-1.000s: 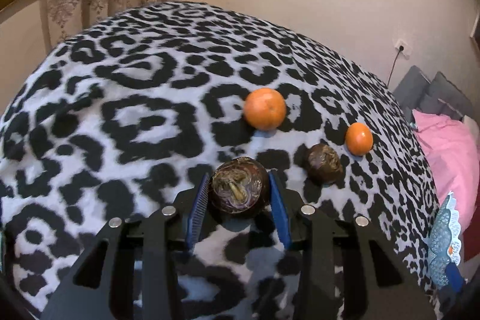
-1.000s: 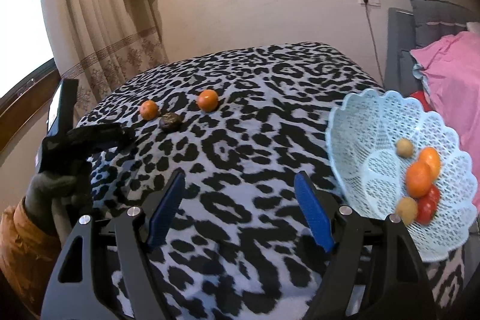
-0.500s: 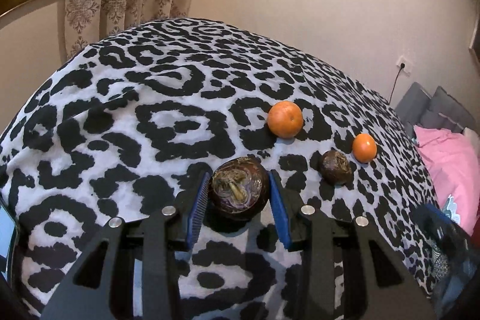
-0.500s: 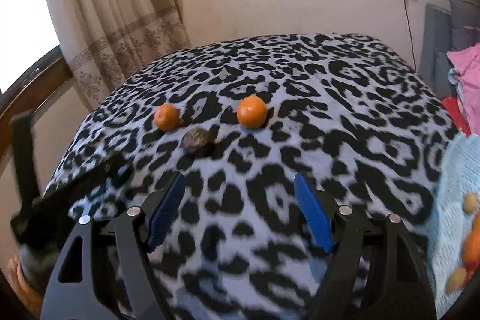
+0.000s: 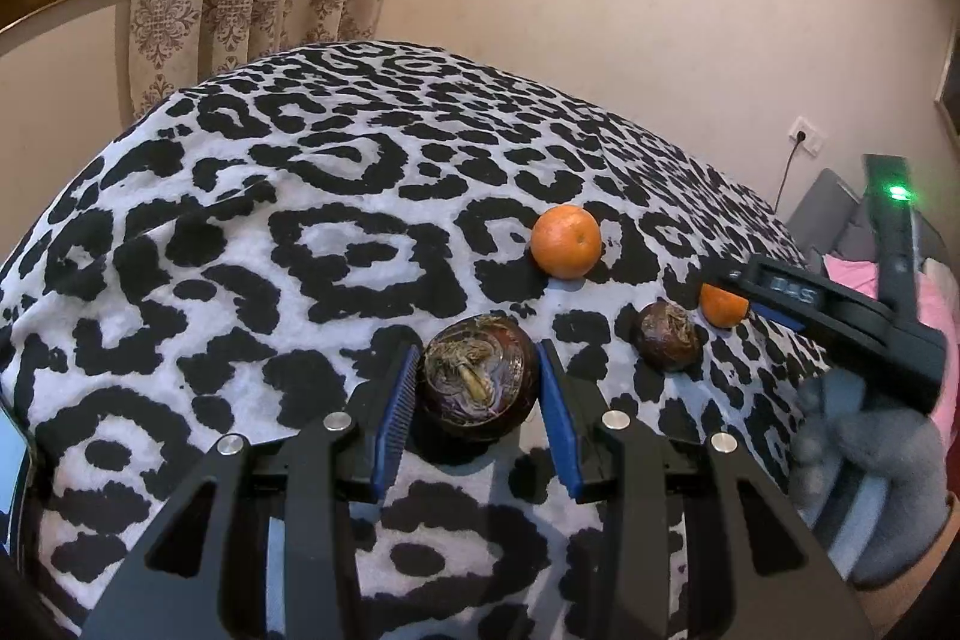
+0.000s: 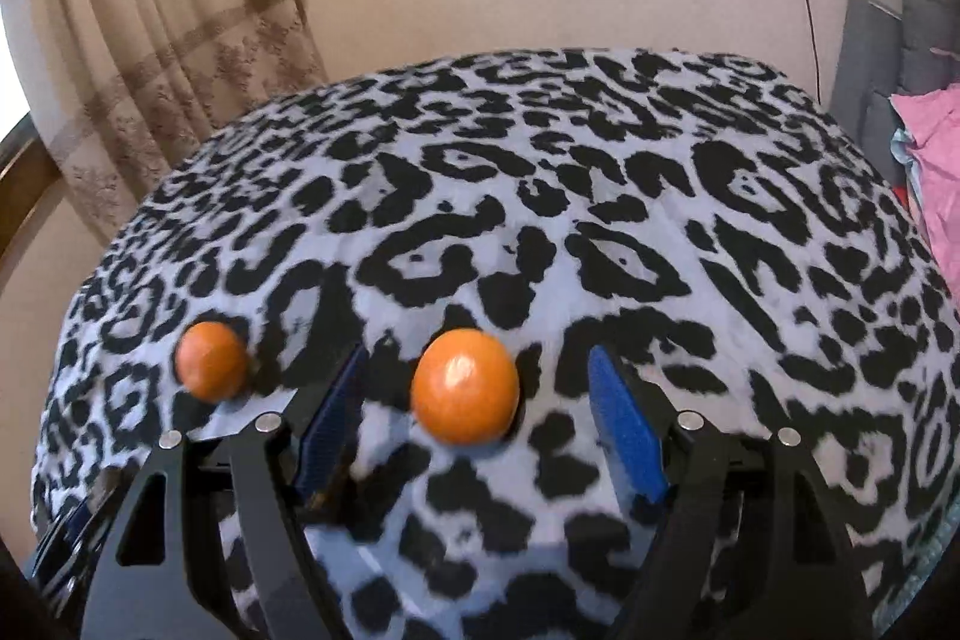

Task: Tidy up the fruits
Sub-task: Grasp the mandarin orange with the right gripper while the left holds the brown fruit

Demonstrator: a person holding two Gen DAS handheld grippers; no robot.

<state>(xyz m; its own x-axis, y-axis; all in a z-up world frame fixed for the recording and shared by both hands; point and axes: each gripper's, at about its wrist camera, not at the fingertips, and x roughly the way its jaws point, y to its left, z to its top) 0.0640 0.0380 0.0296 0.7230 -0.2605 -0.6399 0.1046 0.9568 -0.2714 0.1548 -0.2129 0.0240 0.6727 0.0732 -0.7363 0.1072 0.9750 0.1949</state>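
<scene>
My left tongs [image 5: 477,391] are closed around a dark brown round fruit [image 5: 480,376]. It looks like a water chestnut, with dry stringy bits on top. The blue pads press it on both sides. I cannot tell if it is lifted off the spotted blanket [image 5: 300,232] or just touching it.

My right tongs [image 6: 474,412] are wide open and hold nothing. They hang low over the blanket, and a big orange [image 6: 465,387] sits between the two blue pads. Neither pad touches it. A smaller orange [image 6: 211,361] lies off to the left, outside the tongs.

From my left side I see four fruits. One is the brown one I hold. A second, smaller brown fruit [image 5: 669,337] lies to the right of it. The smaller orange [image 5: 723,305] is just beyond that, half hidden by my right tongs. The big orange [image 5: 566,241] lies farther away, in the middle.

No basket or bowl shows in these pictures, so I cannot see where the fruits should go.

I think the job is only partly done. One fruit is grabbed, and one more is about to be grabbed. Two others wait on the blanket. All four must be carried off and put away.
</scene>
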